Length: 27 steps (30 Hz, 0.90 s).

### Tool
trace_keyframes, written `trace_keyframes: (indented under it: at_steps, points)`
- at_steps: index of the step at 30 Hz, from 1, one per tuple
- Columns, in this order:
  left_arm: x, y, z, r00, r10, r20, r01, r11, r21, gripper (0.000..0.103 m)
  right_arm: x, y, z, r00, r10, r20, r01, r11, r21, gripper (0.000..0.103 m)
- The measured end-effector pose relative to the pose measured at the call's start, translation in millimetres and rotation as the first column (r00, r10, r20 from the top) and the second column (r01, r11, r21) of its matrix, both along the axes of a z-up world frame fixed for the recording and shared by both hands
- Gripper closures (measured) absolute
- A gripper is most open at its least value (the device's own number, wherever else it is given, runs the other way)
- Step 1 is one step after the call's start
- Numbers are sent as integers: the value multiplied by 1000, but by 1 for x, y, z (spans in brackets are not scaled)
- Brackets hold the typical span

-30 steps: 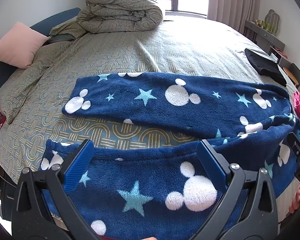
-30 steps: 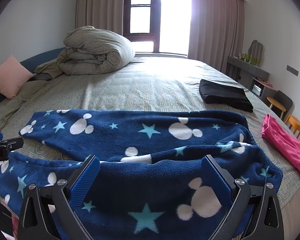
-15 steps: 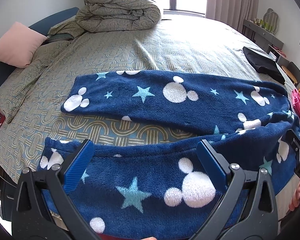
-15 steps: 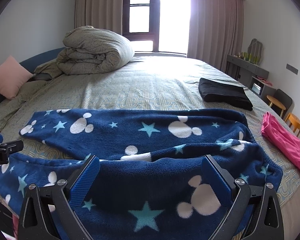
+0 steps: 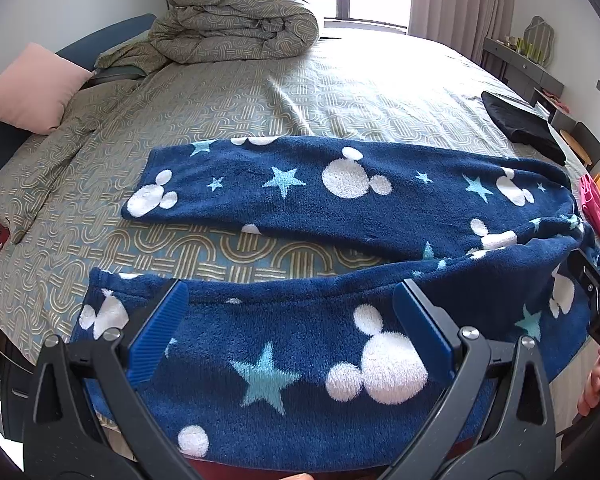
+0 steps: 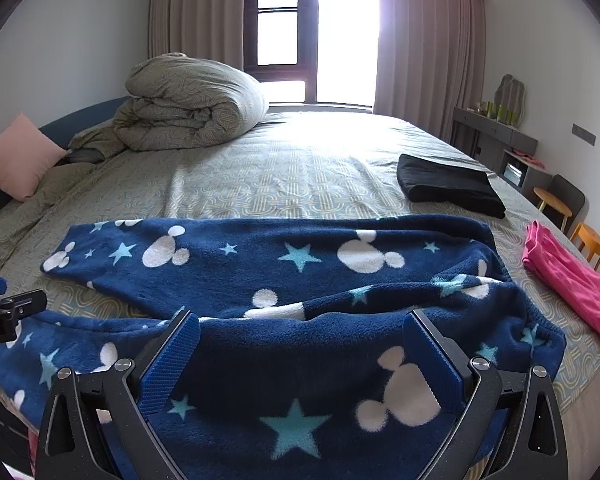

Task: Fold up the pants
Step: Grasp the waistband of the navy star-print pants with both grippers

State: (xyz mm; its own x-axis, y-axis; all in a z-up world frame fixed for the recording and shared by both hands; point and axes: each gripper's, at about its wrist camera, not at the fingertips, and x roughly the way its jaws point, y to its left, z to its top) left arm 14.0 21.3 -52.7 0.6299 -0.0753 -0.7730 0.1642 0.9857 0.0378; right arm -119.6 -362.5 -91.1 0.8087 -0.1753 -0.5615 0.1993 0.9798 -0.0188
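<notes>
Little has shifted in 1 second: both views have crept slightly toward the pants (image 5: 340,196), which lie as they did, and neither tool has taken hold.

They lie spread across the near part of the bed (image 5: 340,92), waist toward the right tongs, cuffs toward the left. The far leg lies flat ahead of both tools; the near leg runs directly under and between the fingers, its lower edge hanging over the bed's front edge. A strip of bare sheet shows between the 2 legs on the left side.

The left tongs (image 5: 292,320) stand wide open over the near leg, close to its cuff end. The right tongs (image 6: 300,350) are equally wide, over the near leg by the seat. Neither grips any cloth.

Risks, as I judge them: with fingers spread this wide, a closing pinch may catch only the top fleece layer, so the leg opens as it lifts. The fleece is thick and soft; a shallow bite could slip out mid-carry. If the 2 tools rise unevenly, the near leg will land skewed on the far one, cuffs mismatched. The overhanging edge could drag the garment off the bed.

Farther off sit a rolled duvet (image 6: 192,108), a black garment (image 6: 448,184) and a pink one (image 6: 568,276), all well clear.
</notes>
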Motion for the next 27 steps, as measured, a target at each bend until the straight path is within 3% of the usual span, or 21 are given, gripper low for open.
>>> trace_keyframes:
  at_steps: [27]
  points:
    - [-7, 2, 3, 1000, -11, 17, 11, 1000, -22, 1, -2, -2, 1, 1000, -8, -8, 9, 1000, 25, 0]
